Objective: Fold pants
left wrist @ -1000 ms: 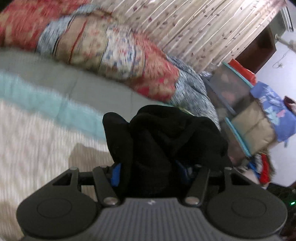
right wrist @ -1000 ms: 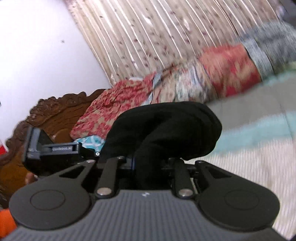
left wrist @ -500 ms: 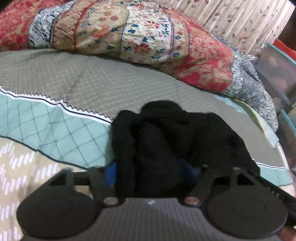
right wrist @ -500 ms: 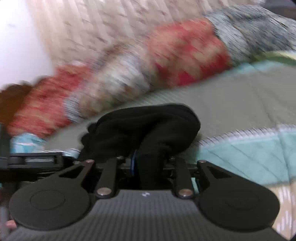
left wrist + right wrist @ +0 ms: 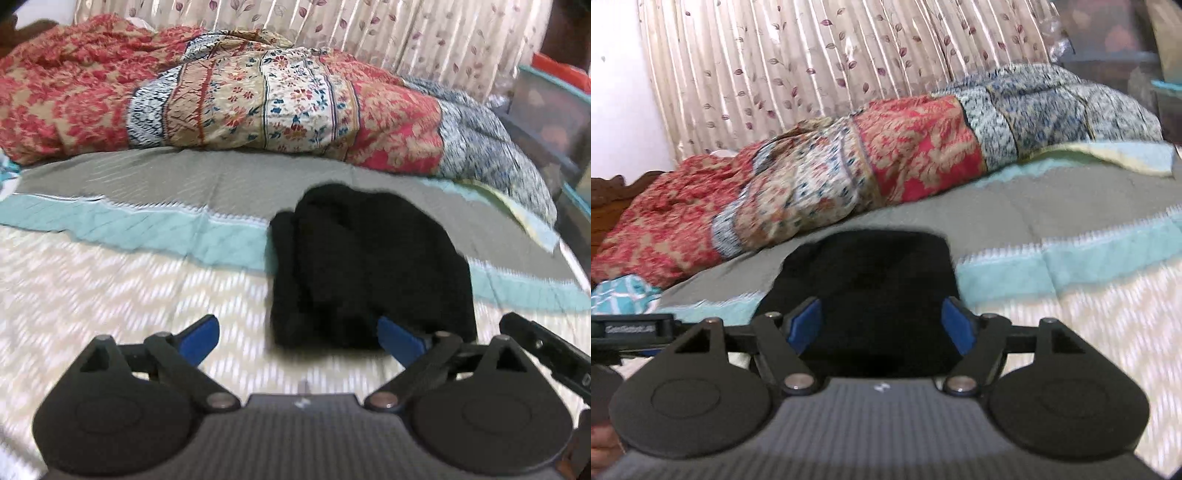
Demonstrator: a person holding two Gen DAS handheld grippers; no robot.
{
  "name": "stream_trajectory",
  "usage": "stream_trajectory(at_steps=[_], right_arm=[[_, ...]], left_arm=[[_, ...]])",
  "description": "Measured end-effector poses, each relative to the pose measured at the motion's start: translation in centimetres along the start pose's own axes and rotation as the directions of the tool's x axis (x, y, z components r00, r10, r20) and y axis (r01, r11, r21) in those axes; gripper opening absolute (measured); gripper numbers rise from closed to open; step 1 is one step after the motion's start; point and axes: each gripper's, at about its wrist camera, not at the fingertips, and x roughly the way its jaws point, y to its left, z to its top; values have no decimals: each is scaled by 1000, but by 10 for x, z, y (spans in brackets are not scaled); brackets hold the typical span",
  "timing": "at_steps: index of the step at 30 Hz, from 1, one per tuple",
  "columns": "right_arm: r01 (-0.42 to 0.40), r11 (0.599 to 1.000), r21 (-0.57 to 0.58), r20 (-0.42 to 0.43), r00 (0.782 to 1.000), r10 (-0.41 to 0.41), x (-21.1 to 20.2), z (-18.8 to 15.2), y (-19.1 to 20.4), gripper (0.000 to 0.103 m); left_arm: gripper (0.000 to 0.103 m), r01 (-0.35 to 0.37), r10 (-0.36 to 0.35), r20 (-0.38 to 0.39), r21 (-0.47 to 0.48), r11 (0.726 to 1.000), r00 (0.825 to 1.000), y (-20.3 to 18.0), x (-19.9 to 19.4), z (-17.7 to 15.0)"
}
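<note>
The black pants (image 5: 369, 269) lie folded in a compact bundle on the bed, across the teal band of the bedspread (image 5: 110, 295). My left gripper (image 5: 301, 338) is open, its blue pads (image 5: 199, 338) wide apart just at the bundle's near edge, nothing held. In the right wrist view the same pants (image 5: 871, 280) lie right in front of my right gripper (image 5: 881, 325), which is open with a blue pad (image 5: 955, 326) on each side of the near edge.
A rolled patterned quilt (image 5: 258, 103) lies along the far side of the bed under a floral curtain (image 5: 812, 66). Storage boxes (image 5: 554, 103) stand at the bed's right. A carved wooden headboard (image 5: 609, 195) is on the left.
Both grippers were shut on the black pants and carried them down to the bed. Now both have opened and let go, and the bundle rests on the bedspread.
</note>
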Motion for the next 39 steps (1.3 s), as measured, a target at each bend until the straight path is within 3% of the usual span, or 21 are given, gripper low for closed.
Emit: stream_trajectory(at_steps=[5, 10, 16, 23, 39], right_arm=[[-4, 1000, 19, -29, 1000, 5, -39, -31, 21, 85], [-7, 1000, 30, -50, 999, 9, -75, -54, 36, 89], [3, 998, 56, -59, 998, 0, -106, -74, 42, 99], [39, 998, 38, -70, 997, -37, -125, -86, 52, 103], [7, 999, 44, -158, 987, 0, -118, -96, 62, 103]], left_arm=[[102, -80, 82, -37, 70, 994, 996, -16, -43, -42], [103, -100, 106, -54, 101, 990, 993, -22, -79, -73], [103, -116, 124, -55, 135, 984, 991, -30, -110, -100], [103, -103, 117, -102, 138, 985, 988, -29, -120, -120], [103, -228, 238, -55, 153, 962, 970, -22, -126, -130]])
